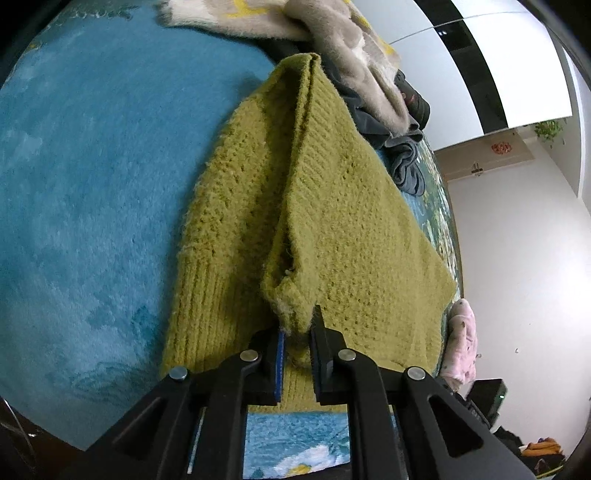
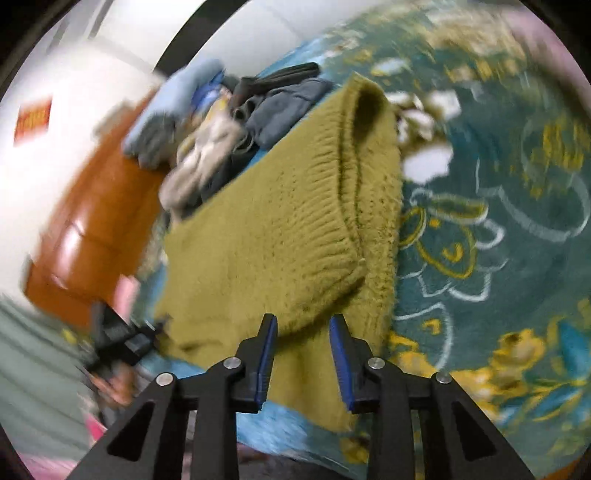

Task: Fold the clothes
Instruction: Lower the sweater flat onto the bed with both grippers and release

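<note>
A plush blue blanket point(image 1: 92, 184) covers the surface, with a teal stretch of yellow and white flowers point(image 2: 480, 229) in the right wrist view. Behind it stand white walls point(image 1: 517, 240), a black ceiling band point(image 1: 476, 62) and a hanging plant point(image 1: 550, 129). An orange-brown cabinet point(image 2: 96, 221) stands blurred by a wall with a red sign point(image 2: 33, 120).

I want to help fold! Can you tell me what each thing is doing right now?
Left gripper: jaws shut on a corner of the green sweater.
Right gripper: jaws open, holding nothing, over the sweater.
Green sweater: partly folded, one flap lifted.
Beige fuzzy garment: crumpled, unfolded.
Dark grey clothes: bunched in a heap.
Pink garment: crumpled at the edge.
</note>
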A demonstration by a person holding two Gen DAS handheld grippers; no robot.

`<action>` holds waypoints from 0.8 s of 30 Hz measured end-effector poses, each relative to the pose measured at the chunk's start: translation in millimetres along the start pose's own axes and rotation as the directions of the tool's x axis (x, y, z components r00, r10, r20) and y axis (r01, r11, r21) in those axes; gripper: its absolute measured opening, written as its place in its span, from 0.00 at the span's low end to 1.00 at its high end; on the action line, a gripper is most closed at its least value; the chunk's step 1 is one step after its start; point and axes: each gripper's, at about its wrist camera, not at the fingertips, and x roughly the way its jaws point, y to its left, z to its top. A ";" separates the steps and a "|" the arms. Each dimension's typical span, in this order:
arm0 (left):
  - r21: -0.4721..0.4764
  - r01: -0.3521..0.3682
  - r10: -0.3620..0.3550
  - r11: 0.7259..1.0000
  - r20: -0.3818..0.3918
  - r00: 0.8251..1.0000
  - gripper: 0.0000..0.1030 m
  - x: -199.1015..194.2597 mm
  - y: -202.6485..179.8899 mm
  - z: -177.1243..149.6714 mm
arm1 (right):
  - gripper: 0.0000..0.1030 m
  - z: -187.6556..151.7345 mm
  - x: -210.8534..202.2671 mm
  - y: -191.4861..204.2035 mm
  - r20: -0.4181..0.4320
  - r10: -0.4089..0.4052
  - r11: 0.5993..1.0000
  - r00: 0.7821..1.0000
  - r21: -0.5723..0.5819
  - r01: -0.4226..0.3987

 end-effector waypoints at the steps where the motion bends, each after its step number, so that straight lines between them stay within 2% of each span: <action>1: -0.008 0.002 -0.002 1.000 -0.002 1.000 0.13 0.9 0.4 0.6 | 0.32 2.1 3.8 -4.6 0.000 0.024 0.999 1.000 0.039 -0.024; 4: -0.028 0.014 -0.014 1.000 0.003 1.000 0.18 1.1 1.5 0.3 | 0.32 6.9 15.1 -13.6 0.005 0.062 0.991 0.998 0.115 -0.062; 7: -0.041 0.019 -0.018 0.999 0.016 1.000 0.16 0.1 0.7 0.4 | 0.31 8.8 19.3 -18.3 0.035 0.088 0.981 0.995 0.172 -0.093; 9: -0.040 0.012 -0.011 0.999 0.030 0.999 0.14 0.2 -2.7 0.9 | 0.24 9.7 18.7 -20.5 0.065 0.105 0.972 0.992 0.206 -0.116; 10: -0.038 0.009 -0.008 0.999 0.044 0.999 0.09 -2.4 -4.6 0.2 | 0.20 9.8 16.5 -18.9 0.079 0.109 0.971 0.991 0.206 -0.123; 14: 0.031 0.054 -0.057 0.998 0.098 0.994 0.09 -25.7 -24.2 -6.1 | 0.16 8.6 -6.4 4.1 0.153 0.101 0.985 0.983 0.125 -0.120; 15: 0.054 0.067 -0.072 0.996 0.108 0.991 0.09 -32.9 -30.4 -8.0 | 0.16 6.7 -16.5 10.4 0.178 0.125 0.984 0.976 0.106 -0.146; 16: 0.072 0.071 -0.079 0.995 0.112 0.991 0.09 -39.6 -33.9 -9.7 | 0.16 4.8 -26.8 16.8 0.204 0.151 0.981 0.967 0.086 -0.172; 18: 0.109 0.079 -0.092 0.991 0.120 0.989 0.09 -52.7 -40.8 -13.1 | 0.16 -2.6 -42.0 25.4 0.230 0.145 0.987 0.962 0.039 -0.158; 19: 0.113 0.059 -0.072 0.992 0.116 0.991 0.09 -52.8 -38.0 -14.8 | 0.15 -6.4 -49.4 29.5 0.242 0.141 0.989 0.960 0.016 -0.149; 20: 0.116 0.039 -0.052 0.993 0.111 0.992 0.09 -52.6 -35.0 -16.5 | 0.15 -10.3 -44.5 23.6 0.223 0.122 0.990 0.967 0.036 -0.133; 23: 0.042 -0.015 0.013 0.999 0.045 0.999 0.09 -27.5 -9.2 -18.4 | 0.15 -21.8 -27.3 3.7 0.155 0.063 0.991 0.986 0.104 -0.080; 24: 0.019 -0.012 0.012 1.000 0.035 0.999 0.09 -21.4 -1.0 -19.7 | 0.15 -25.6 -21.5 -3.0 0.131 0.045 0.990 0.990 0.126 -0.061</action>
